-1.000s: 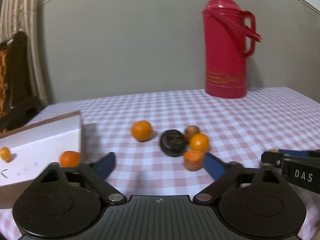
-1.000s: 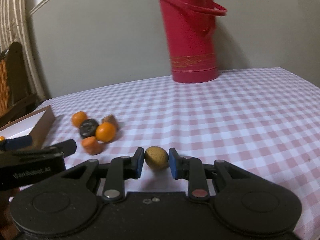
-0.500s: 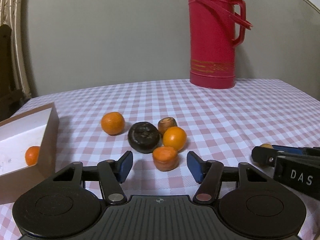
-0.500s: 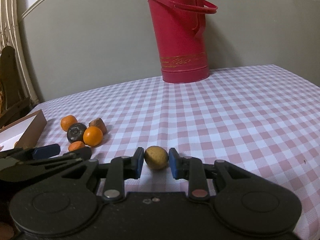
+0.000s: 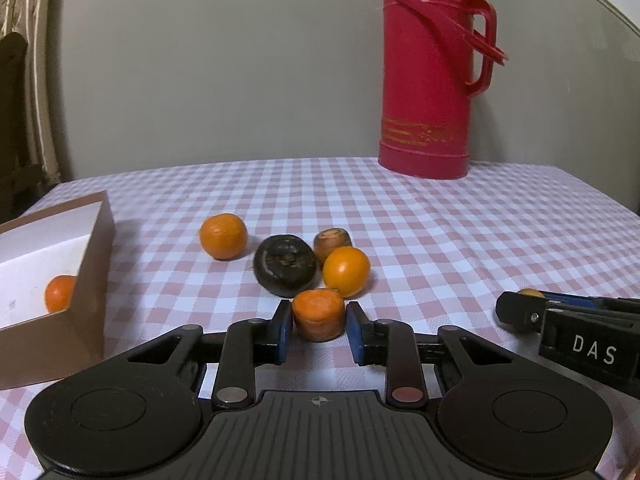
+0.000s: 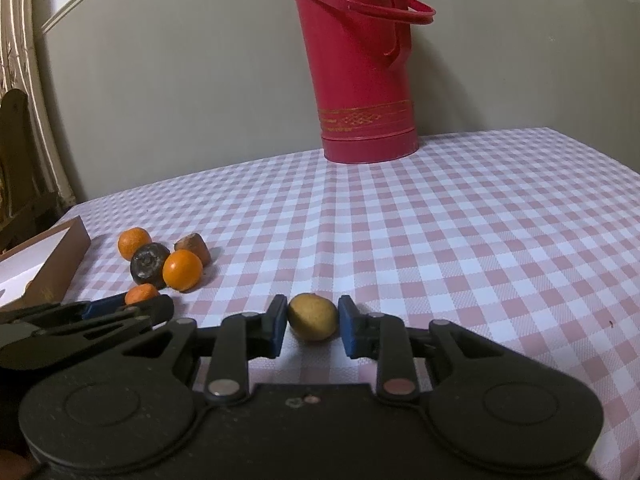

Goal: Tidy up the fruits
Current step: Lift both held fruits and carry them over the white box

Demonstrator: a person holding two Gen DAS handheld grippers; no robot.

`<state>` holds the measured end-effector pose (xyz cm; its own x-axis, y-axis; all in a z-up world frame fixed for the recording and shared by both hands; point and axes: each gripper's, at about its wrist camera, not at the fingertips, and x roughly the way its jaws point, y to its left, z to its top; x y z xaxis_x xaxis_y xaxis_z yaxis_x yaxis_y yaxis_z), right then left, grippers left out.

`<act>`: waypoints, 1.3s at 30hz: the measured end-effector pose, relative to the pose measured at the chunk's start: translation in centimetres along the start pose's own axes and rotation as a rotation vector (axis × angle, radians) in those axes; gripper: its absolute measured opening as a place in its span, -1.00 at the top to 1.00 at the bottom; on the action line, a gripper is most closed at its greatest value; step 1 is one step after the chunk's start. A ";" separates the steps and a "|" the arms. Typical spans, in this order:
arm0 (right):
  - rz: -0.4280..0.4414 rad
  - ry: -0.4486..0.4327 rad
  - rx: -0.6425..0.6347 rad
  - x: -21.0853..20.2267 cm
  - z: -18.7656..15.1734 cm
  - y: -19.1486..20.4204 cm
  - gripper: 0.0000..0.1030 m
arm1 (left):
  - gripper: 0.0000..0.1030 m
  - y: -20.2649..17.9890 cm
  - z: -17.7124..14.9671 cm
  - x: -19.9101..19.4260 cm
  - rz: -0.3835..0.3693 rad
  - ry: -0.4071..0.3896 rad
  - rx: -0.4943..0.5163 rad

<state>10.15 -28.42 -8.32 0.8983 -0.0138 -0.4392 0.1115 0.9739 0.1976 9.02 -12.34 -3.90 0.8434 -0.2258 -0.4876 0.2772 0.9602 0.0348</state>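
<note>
A: What does the left gripper (image 5: pixel 318 326) have?

B: Its jaws have just been closing, and the blue pads now clamp the cut orange piece (image 5: pixel 319 314) at the near edge of the fruit cluster. Just beyond it sit the dark round fruit (image 5: pixel 286 265), an orange (image 5: pixel 346 271), a brownish piece (image 5: pixel 331 241) and, further left, a tangerine (image 5: pixel 223 236).

A: And the right gripper (image 6: pixel 313 326)?

B: Clamped on a small yellow fruit (image 6: pixel 313 317), low over the checked tablecloth (image 6: pixel 460 240), well right of the cluster.

A: Which step is this?

B: I judge it the pickup, both grips made. The box (image 5: pixel 94 264) at far left already holds one tangerine (image 5: pixel 59 293).

A: Next?

B: Probably lift clear without nudging the dark fruit, carry left over the box wall, then release. The red thermos (image 5: pixel 430 80) stands far back, out of the way.
</note>
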 end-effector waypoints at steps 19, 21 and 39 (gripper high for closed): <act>0.140 0.015 -0.105 -1.2 -0.3 5.6 0.64 | 0.44 5.2 -0.5 -3.0 0.063 0.007 -0.039; 0.145 0.018 -0.109 -1.2 -0.4 6.0 0.64 | 0.44 5.6 -0.6 -3.2 0.069 0.006 -0.043; 0.206 0.040 -0.152 -0.9 -0.5 9.2 0.64 | 0.44 7.9 -1.3 -4.4 0.084 0.016 -0.057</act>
<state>10.14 -19.32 -6.57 0.8778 0.1942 -0.4379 -0.1398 0.9782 0.1537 6.91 -3.53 -2.63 0.8551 -0.1421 -0.4985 0.1788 0.9835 0.0264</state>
